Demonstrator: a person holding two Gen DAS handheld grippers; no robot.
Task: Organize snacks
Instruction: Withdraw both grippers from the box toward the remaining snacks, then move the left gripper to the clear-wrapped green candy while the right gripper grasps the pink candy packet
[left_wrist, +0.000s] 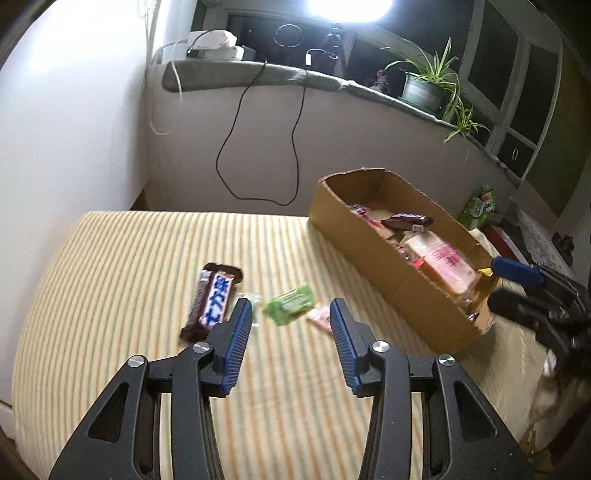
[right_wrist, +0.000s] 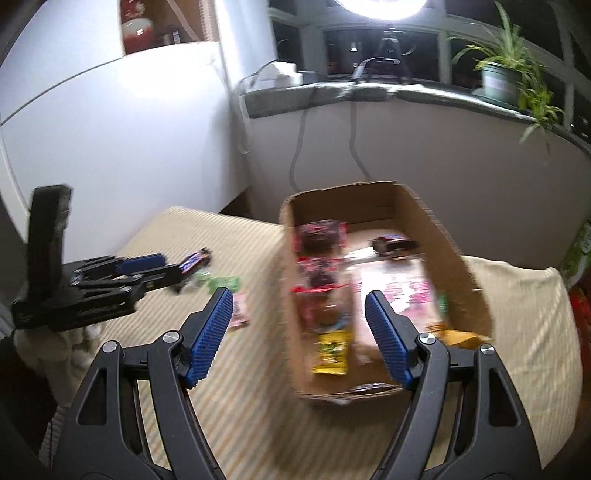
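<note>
A brown chocolate bar (left_wrist: 212, 300) with a blue and white label, a green snack packet (left_wrist: 290, 304) and a small pink packet (left_wrist: 320, 317) lie loose on the striped surface. My left gripper (left_wrist: 291, 308) is open and empty, just above the green packet. The open cardboard box (left_wrist: 373, 258) at the right holds several snacks. In the right wrist view my right gripper (right_wrist: 300, 299) is open and empty over the near end of the box (right_wrist: 448, 254). The left gripper (right_wrist: 144, 269) shows there at the left, near the bar (right_wrist: 194, 261) and green packet (right_wrist: 221, 284).
The striped cloth-covered surface (left_wrist: 129, 277) ends at a white wall on the left. A grey window sill (left_wrist: 258, 74) behind carries potted plants (left_wrist: 424, 86) and hanging black cables (left_wrist: 258, 147). A green carton (left_wrist: 480, 205) stands behind the box.
</note>
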